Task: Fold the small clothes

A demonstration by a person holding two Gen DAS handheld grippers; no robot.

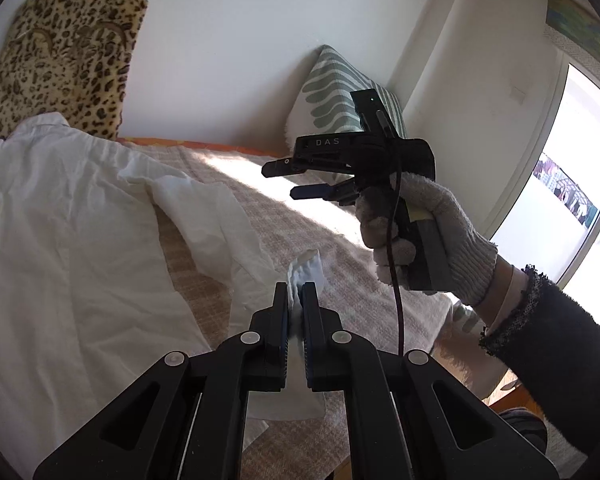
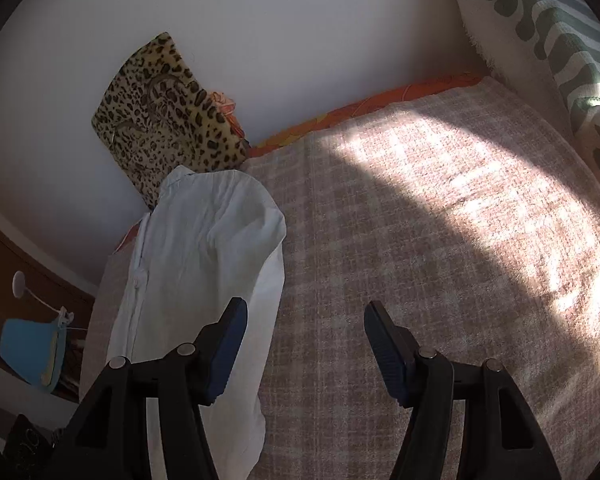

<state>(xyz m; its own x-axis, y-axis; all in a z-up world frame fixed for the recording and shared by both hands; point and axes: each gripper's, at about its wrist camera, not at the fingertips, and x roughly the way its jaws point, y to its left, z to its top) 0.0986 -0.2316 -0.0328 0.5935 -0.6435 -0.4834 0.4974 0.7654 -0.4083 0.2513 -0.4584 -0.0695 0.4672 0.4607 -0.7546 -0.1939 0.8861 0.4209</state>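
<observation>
The left tool (image 1: 296, 300) is clamped on a sleeve cuff of the crumpled white cotton shirt (image 1: 72, 216) lying on the beige checked bed cover (image 2: 400, 240). The right tool (image 2: 306, 320), fingers apart and empty, hovers just right of the shirt.

We see a white shirt (image 1: 60, 208) on a beige checked blanket (image 2: 420, 240), a leopard-print cushion (image 1: 64, 60), a green-and-white wavy cushion (image 1: 332, 96), an orange sheet edge (image 2: 380, 104), and black grippers with blue pads (image 2: 384, 354).
</observation>
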